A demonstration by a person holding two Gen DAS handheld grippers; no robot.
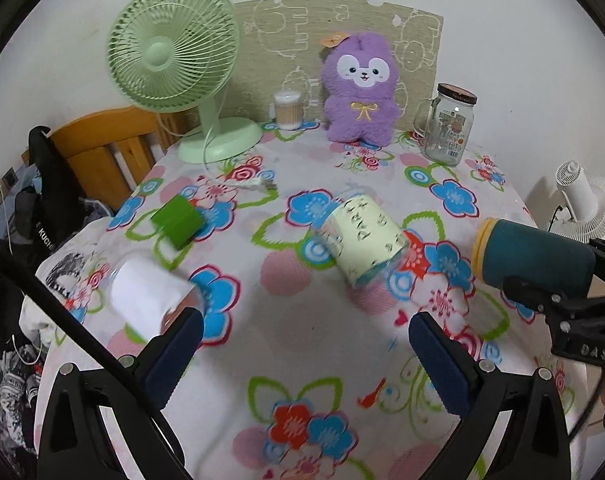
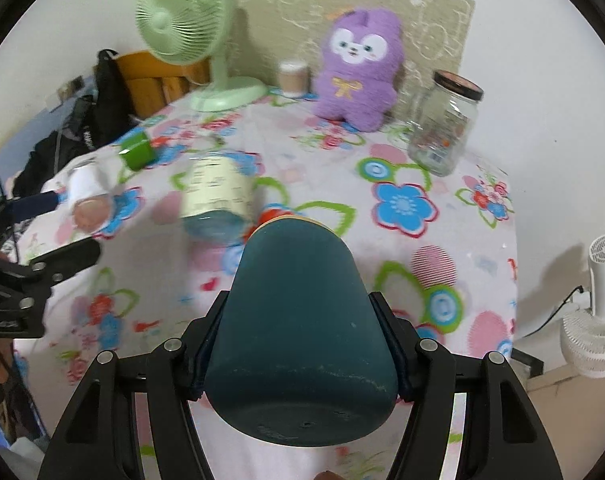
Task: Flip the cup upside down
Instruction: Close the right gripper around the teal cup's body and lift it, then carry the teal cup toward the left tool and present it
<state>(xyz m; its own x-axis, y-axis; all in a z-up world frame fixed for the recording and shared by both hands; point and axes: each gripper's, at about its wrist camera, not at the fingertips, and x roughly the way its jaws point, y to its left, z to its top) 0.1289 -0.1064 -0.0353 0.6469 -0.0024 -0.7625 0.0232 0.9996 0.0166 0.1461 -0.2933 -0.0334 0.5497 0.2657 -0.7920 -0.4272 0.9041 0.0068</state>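
Left gripper (image 1: 302, 344) jaws spread wide, empty — right gripper (image 2: 302, 344) jaws clamped on something

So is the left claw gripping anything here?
No, the left claw is open, with only the floral tablecloth between its pads.

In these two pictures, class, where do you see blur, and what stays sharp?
Left wrist view: the white cup and labelled cup smear, while the purple toy is crisp. Right wrist view: most of the scene is soft, but the teal cup held by the right gripper is fairly sharp.
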